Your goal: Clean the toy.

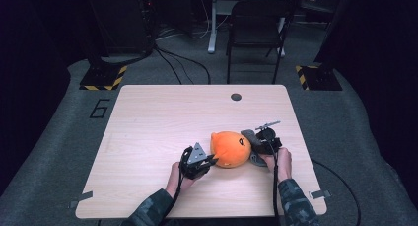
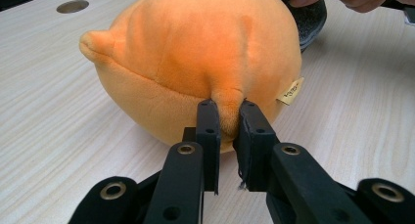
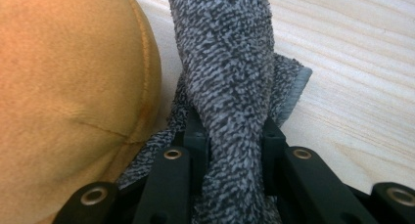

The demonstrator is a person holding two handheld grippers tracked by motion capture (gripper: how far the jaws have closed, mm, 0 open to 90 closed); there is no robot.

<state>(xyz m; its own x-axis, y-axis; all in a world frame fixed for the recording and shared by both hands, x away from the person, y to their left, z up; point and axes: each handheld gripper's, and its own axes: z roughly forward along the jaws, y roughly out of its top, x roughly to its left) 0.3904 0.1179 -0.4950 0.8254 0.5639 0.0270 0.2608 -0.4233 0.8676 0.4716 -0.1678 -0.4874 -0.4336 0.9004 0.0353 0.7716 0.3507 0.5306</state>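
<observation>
An orange plush toy [image 1: 229, 148] sits on the pale wooden worktop [image 1: 148, 132], toward its near right part, between the two grippers. The left gripper [image 1: 211, 160] lies just at the toy's left side in the high view; in the left gripper view its jaws are pinched on a small orange nub [image 2: 228, 111] that sticks out low on the toy's rounded body, beside a small yellow label [image 2: 290, 91]. On the toy's other side the right gripper [image 1: 256, 148] is clamped on a grey speckled terry cloth [image 3: 230, 87], which rises between its jaws and touches the toy's flank. A round hole [image 1: 236, 96] marks the worktop's far edge, well apart from the toy.
</observation>
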